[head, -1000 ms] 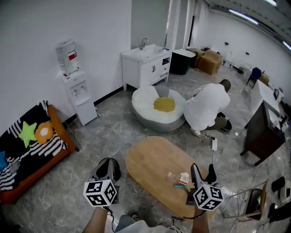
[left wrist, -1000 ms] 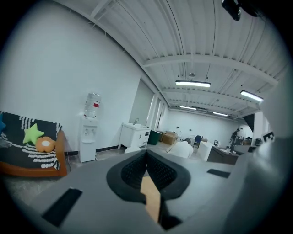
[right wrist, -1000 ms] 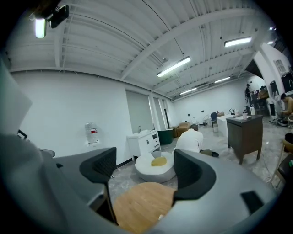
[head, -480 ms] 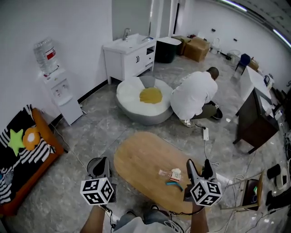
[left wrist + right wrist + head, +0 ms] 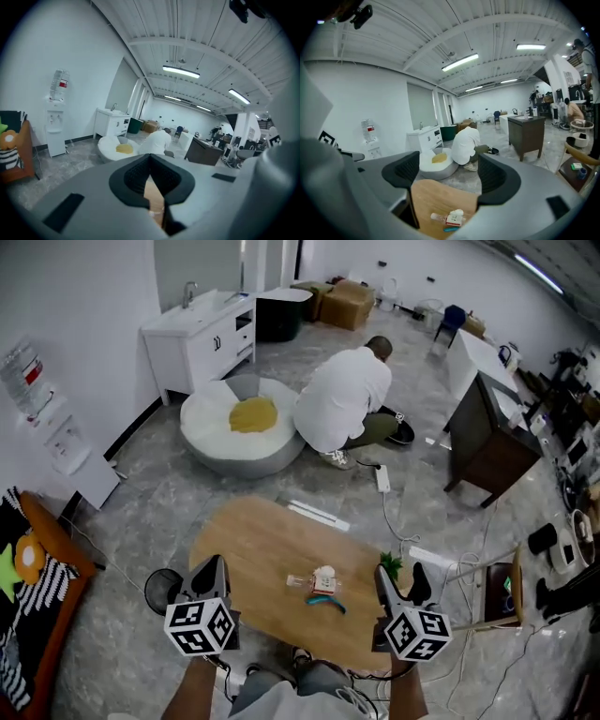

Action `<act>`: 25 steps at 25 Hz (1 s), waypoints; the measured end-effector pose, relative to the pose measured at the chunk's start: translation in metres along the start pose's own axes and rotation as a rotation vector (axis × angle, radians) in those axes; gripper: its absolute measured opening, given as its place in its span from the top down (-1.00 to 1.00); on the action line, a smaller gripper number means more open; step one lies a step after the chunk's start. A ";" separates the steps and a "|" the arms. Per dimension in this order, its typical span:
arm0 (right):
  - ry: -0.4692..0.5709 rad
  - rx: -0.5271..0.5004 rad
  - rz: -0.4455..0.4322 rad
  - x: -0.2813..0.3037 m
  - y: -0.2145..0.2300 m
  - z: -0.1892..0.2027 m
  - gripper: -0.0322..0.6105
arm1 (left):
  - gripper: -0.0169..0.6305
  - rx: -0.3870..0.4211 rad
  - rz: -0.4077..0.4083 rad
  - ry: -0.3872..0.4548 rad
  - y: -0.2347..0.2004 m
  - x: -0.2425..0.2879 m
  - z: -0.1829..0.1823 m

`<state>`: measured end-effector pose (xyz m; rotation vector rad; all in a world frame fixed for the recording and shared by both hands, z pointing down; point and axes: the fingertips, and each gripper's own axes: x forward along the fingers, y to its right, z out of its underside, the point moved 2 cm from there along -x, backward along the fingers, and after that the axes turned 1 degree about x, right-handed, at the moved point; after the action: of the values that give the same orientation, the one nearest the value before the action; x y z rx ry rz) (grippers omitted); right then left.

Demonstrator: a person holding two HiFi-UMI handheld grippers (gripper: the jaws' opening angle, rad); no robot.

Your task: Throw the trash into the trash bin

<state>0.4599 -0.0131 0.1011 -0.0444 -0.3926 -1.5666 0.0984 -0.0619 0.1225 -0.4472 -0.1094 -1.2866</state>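
left gripper (image 5: 208,570): fingers clenched, empty, at counter (image 5: 253,540) 8 o'clock edge
right gripper (image 5: 398,574): fingers released, empty
trash (image 5: 322,581): counter's 5 o'clock part

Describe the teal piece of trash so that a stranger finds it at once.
On the oval wooden table, a small cluster of trash lies near the front edge in the head view. The teal strip lies on the cluster's near side; unlike the clear bottle and the white and red pack beside it, it is thin, flat and teal.

Bright even light from ceiling strip lights (image 5: 459,62), soft shadows, fisheye bending, dark vignetted corners
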 end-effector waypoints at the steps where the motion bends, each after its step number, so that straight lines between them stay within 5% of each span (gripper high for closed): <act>1: -0.002 0.004 0.018 -0.003 0.009 0.002 -0.32 | 0.97 0.004 0.019 -0.010 0.009 0.008 0.003; 7: -0.018 0.035 0.065 -0.016 0.043 0.016 -0.32 | 0.97 0.043 0.103 -0.053 0.058 0.036 0.016; 12: -0.120 0.044 0.030 -0.006 0.056 0.064 -0.31 | 0.97 0.056 0.077 -0.109 0.056 0.052 0.047; 20: -0.301 0.066 -0.055 0.036 0.066 0.187 -0.29 | 0.97 0.045 0.040 -0.290 0.032 0.079 0.179; 25: -0.422 -0.020 -0.133 0.057 0.076 0.270 -0.30 | 0.97 0.014 0.023 -0.367 0.014 0.085 0.271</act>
<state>0.4731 0.0069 0.3866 -0.3755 -0.7217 -1.6912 0.1818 -0.0323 0.3926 -0.6673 -0.4201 -1.1695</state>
